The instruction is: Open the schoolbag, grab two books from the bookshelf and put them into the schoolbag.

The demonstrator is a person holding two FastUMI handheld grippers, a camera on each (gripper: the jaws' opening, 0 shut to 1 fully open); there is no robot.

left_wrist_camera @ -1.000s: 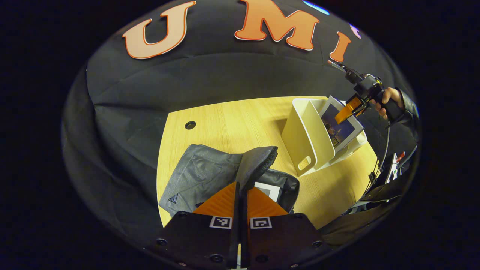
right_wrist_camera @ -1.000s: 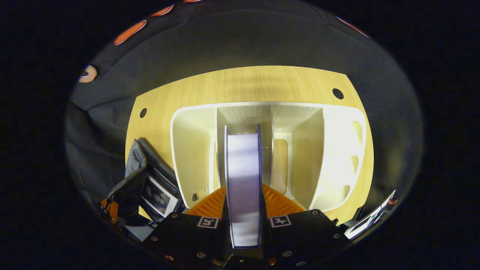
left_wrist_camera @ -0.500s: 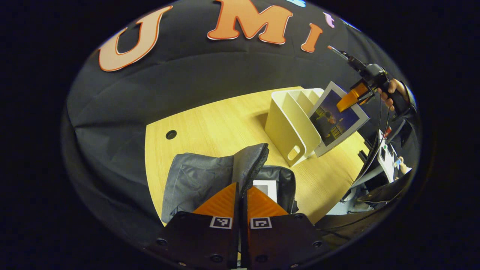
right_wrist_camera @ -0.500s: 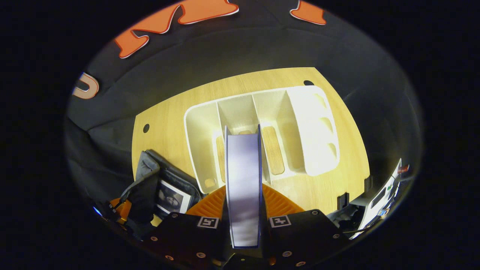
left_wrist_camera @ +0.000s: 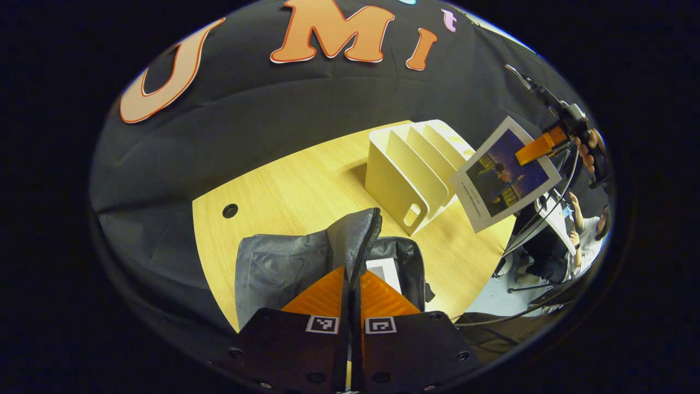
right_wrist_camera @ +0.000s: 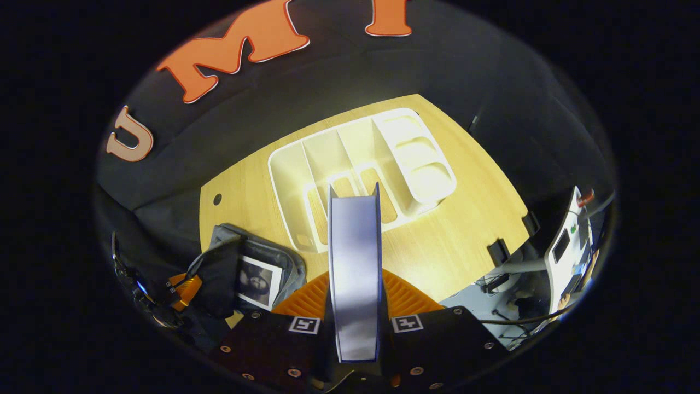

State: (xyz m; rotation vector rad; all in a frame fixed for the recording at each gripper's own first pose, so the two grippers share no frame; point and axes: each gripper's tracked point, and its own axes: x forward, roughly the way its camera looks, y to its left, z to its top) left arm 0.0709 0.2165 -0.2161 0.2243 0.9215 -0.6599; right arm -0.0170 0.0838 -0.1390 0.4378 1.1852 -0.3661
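While my left gripper (left_wrist_camera: 350, 282) pinches the grey schoolbag (left_wrist_camera: 284, 268) flap, jaws nearly closed, my right gripper (right_wrist_camera: 354, 290) clamps a book (right_wrist_camera: 354, 273) in the air, above the surface (right_wrist_camera: 437, 246) near the white bookshelf (right_wrist_camera: 361, 164). Another book (right_wrist_camera: 260, 276) lies inside the bag.

Left gripper view: own fingers hide lower part of schoolbag flap (left_wrist_camera: 358, 235) where it runs between them. First book (left_wrist_camera: 384, 272) in schoolbag (left_wrist_camera: 284, 268) shows as pale corner only; rest under flap and behind fingers. Held book (left_wrist_camera: 506, 174) covers part of bookshelf (left_wrist_camera: 407, 167) far end; cover print too small to tell.

Right gripper view: held book seen edge-on; bottom end lost between fingers, cover not visible. Left gripper (right_wrist_camera: 183, 287), far off at lower left, mostly behind flap; grip unclear from here.
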